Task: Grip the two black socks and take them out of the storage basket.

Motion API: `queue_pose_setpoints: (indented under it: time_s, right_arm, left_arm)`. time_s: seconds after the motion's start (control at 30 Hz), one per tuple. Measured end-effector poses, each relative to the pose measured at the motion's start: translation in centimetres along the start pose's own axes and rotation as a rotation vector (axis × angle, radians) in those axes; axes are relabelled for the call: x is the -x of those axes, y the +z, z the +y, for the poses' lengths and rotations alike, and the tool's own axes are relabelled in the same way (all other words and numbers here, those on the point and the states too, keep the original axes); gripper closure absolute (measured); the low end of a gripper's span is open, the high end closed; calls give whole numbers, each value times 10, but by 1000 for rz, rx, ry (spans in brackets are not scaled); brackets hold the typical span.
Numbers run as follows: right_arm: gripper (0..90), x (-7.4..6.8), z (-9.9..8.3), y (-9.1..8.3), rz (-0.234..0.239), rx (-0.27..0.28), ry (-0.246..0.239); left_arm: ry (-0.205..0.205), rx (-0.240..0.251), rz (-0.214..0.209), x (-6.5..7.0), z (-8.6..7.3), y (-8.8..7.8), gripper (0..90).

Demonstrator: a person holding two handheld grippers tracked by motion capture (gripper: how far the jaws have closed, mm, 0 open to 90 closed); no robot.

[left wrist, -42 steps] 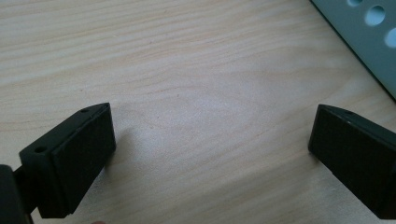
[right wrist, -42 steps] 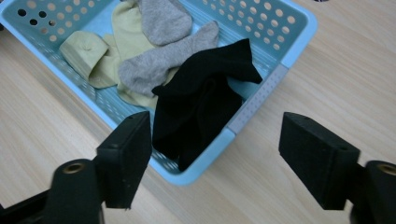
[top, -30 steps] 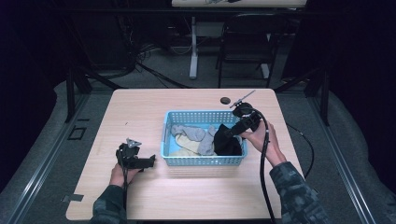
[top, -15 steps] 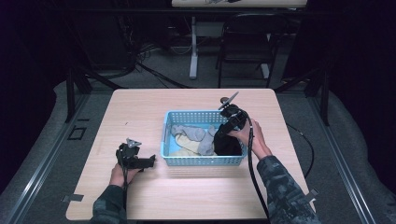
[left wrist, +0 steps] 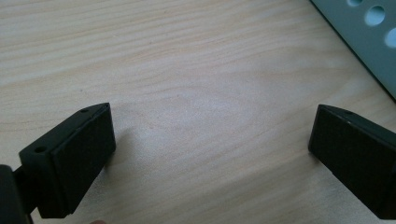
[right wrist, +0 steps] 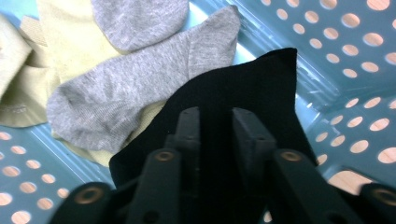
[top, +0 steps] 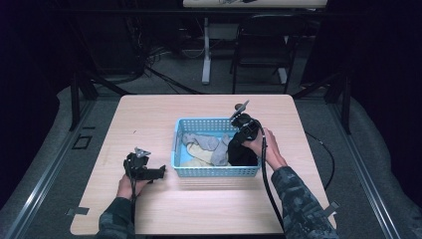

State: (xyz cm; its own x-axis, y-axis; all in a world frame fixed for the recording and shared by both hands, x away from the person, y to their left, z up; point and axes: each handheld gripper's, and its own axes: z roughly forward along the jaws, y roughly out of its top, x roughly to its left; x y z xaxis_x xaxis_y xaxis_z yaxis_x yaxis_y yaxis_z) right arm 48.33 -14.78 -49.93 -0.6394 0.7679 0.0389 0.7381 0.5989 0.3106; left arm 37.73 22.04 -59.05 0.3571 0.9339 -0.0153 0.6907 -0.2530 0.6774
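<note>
The right tool (right wrist: pixel 215 116) has just closed, pinching the black sock (right wrist: pixel 243 88) in the basket (top: pixel 199 172). The left tool (left wrist: pixel 210 154) rests spread on the desk (left wrist: pixel 187 56), left of the basket.

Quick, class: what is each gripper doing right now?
Left gripper: open, holding nothing, over the table.
Right gripper: jaws have just been closing, now shut on the black sock in the basket.

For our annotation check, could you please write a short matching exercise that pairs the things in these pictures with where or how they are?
Things:
1. black sock
2. grey sock
3. left tongs
4. basket

States:
A. open above bare tabletop
B. blue, with holes in its walls
C. pinched by the right tongs
D. lying on a yellowish sock

Pairs: 1-C, 2-D, 3-A, 4-B
</note>
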Motion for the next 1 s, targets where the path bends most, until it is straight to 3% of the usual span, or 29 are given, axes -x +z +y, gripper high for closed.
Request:
queue_pose_setpoints:
  time_s: [0.47,0.63,0.8,0.97,1.0]
  right_arm:
    - [794,0,-2,-17,22,95,26]
    - [783,1,-2,-14,16,56,22]
    - [789,2,-2,-12,10,78,28]
    - [789,3,0,-23,18,84,29]
    - [790,3,0,-25,15,108,29]
  left_arm:
    - [0,0,0,0,0,0,6]
    - [0,0,0,0,0,0,6]
    - [0,0,0,0,0,0,6]
    - [0,0,0,0,0,0,6]
    - [0,0,0,0,0,0,6]
